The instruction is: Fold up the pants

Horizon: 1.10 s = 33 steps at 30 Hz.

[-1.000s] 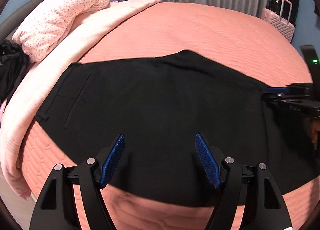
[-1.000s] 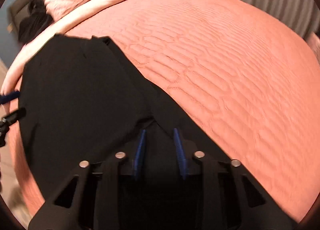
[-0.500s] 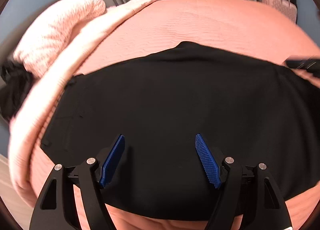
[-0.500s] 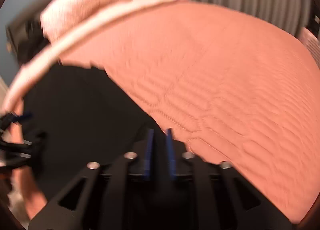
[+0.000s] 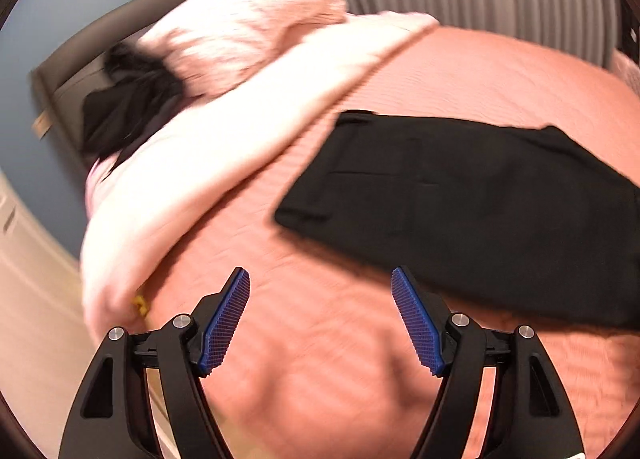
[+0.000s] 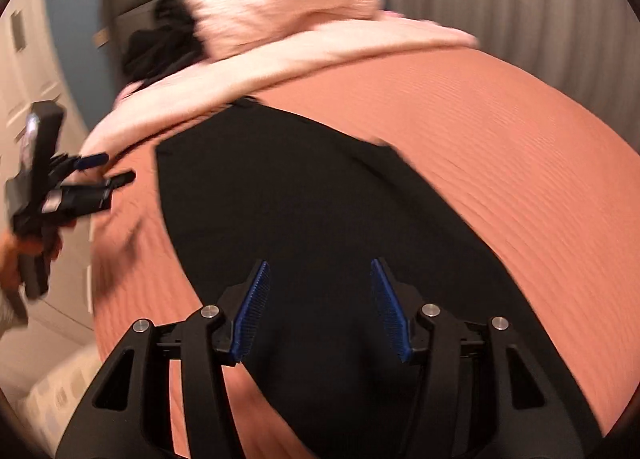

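The black pants (image 6: 304, 219) lay flat on the salmon quilted bedspread (image 6: 500, 163), running from the waistband end near the pale pink blanket (image 6: 304, 55) at twelve o'clock in the right wrist view down toward six o'clock under the right gripper (image 6: 318, 309). That gripper's jaws had just been opening; its blue pads stood apart above the dark cloth, pinching nothing. The left gripper (image 5: 320, 323) stood wide apart too, empty, over bare bedspread, with the pants off at its two o'clock. In the right wrist view it showed at nine o'clock, clear of the fabric edge.

The fold already looked laid, so the step in hand seemed to be a release and a re-grip. To do that well, I'd say each gripper should come in low at an edge or corner, catch all layers together, and lift evenly so the cloth doesn't skew. Motion blur hid the finer creases, so how neatly the layers lined up couldn't be told.
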Available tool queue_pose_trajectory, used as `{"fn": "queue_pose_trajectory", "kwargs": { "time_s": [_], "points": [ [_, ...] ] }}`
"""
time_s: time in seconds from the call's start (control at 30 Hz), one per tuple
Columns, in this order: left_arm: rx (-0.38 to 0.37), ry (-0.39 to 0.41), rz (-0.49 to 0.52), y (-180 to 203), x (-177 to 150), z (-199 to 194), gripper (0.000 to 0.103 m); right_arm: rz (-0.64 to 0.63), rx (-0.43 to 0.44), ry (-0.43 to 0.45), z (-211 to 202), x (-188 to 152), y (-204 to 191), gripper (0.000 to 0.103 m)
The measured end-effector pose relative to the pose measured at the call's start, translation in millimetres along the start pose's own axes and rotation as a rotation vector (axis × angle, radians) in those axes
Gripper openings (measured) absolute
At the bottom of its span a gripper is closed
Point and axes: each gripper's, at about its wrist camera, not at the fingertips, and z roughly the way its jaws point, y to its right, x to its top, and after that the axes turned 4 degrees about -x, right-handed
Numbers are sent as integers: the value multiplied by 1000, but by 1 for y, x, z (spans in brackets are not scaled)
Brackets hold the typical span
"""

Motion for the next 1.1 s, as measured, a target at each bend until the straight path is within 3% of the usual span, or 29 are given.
{"fn": "queue_pose_trajectory", "kwargs": {
  "time_s": [0.07,0.13,0.23,0.3,0.53,0.63,0.7,0.8,0.9,1.0,1.07,1.1],
  "points": [
    [-12,-5,-21,-15,-10,-12,72,-27,62,-23,46,42,-34,52],
    [-21,-7,-8,-21,-18,-23,72,0,123,-100,99,80,-58,52],
    [-33,-6,19,-27,-26,-33,72,80,169,-203,149,100,-73,52],
    [-69,0,27,-30,-32,-35,72,108,156,-260,167,99,-72,53],
    [-129,2,-8,-28,-40,-25,72,103,52,-174,201,117,-90,56],
    [-143,2,-26,-30,-36,-25,72,113,71,-163,195,118,-91,56],
    [-173,23,-27,-31,-31,-31,72,129,93,-108,165,112,-76,54],
    [-175,55,7,-28,-25,-35,74,135,40,-76,124,75,-51,54],
    [-171,60,20,-20,-17,-30,74,231,-8,-20,85,43,-6,54],
    [-172,79,23,-5,5,-20,74,302,-80,-101,98,21,50,54],
    [-186,89,20,7,31,-4,75,355,-91,-121,99,7,82,33],
    [-190,95,19,12,43,4,75,431,-104,-109,87,8,93,29]
  ]
}}
